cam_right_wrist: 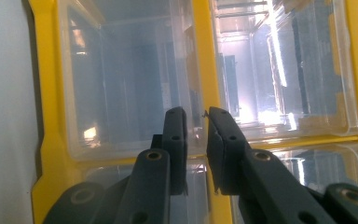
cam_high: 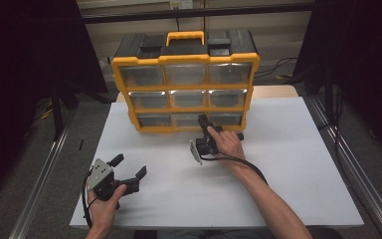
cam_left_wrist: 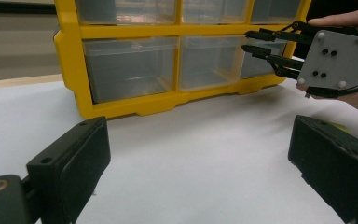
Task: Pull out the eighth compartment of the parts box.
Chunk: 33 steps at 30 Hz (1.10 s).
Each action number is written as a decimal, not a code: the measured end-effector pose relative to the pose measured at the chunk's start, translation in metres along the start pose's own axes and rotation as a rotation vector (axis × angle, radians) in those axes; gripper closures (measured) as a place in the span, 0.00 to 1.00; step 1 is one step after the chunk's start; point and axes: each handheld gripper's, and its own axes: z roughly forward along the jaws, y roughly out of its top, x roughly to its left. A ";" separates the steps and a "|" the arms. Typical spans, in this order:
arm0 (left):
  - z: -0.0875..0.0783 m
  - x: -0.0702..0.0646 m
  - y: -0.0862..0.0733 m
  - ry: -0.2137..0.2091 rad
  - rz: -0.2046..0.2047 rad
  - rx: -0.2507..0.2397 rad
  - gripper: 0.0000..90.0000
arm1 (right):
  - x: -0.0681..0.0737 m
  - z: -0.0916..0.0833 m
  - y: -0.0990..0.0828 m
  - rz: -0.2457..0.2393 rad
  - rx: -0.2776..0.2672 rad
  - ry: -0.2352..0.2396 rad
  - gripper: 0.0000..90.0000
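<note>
The right gripper (cam_high: 205, 121) is up at the yellow drawer cabinet (cam_high: 185, 89), which stands at the far side of the white desk (cam_high: 288, 164) with its clear drawers facing the person. Its jaws point at the bottom row, at the yellow divider (cam_right_wrist: 200, 79) between two clear drawers (cam_right_wrist: 126, 88). In the right gripper view the jaws are nearly together, a thin gap between the pads, their tips right at that divider; whether they pinch anything I cannot tell. The right hand (cam_high: 227, 143) wraps the gripper body just in front of the cabinet's base.

The left gripper (cam_high: 129, 167) sits low near the front left of the desk, well apart from the cabinet, held in the left hand (cam_high: 104, 206). Its jaws stand wide apart with only bare white desk between them. From the left gripper view, the cabinet's lower corner (cam_left_wrist: 81, 100) lies ahead and the right gripper (cam_left_wrist: 254, 42) reaches in from the right, its grey plate (cam_left_wrist: 338, 63) facing the camera.
</note>
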 end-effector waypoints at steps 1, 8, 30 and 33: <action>0.000 0.000 0.000 -0.001 -0.003 -0.001 0.06 | 0.001 -0.001 0.000 0.016 0.000 0.002 0.87; 0.000 -0.001 0.000 0.003 -0.001 0.000 0.06 | 0.003 -0.004 0.000 0.015 -0.003 0.005 0.87; -0.001 -0.001 0.001 -0.001 0.003 -0.008 0.06 | 0.003 -0.017 0.001 -0.002 -0.023 -0.003 0.87; -0.001 -0.001 0.001 0.007 -0.001 -0.010 0.06 | 0.004 -0.019 0.001 0.014 -0.019 -0.007 0.87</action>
